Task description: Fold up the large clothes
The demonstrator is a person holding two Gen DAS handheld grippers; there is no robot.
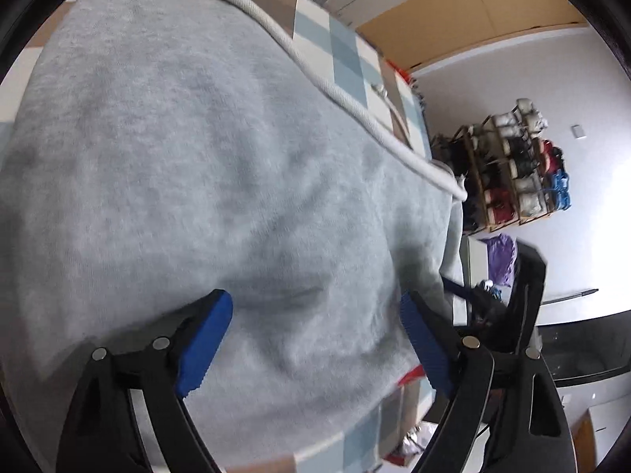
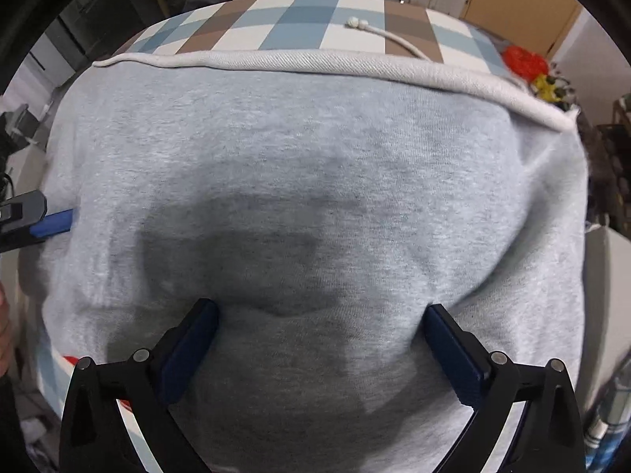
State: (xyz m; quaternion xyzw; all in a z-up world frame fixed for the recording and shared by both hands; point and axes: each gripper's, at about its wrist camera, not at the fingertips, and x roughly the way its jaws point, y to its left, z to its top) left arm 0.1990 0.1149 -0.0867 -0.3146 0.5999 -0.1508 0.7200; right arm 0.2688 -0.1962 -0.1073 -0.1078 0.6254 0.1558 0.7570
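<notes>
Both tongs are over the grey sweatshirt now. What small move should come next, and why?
Probably lower the right tongs a little and close on the cloth. Both sets stand open with nothing held; the grey sweatshirt lies flat on the checked cover, and a low ridge of fabric already sits between the right pads. The left tongs could then pinch at their edge.

Nothing to read here

Checked both wrist views and honestly there's no lettering, logo, label or number I can make out anywhere. The grey garment [image 2: 315, 165] is plain, with no print or tag showing. The checked cloth [image 2: 299, 19] under it is just coloured squares, and the boxes and shelf stuff beyond the garment are too small and blurry to tell if anything's written on them.
</notes>
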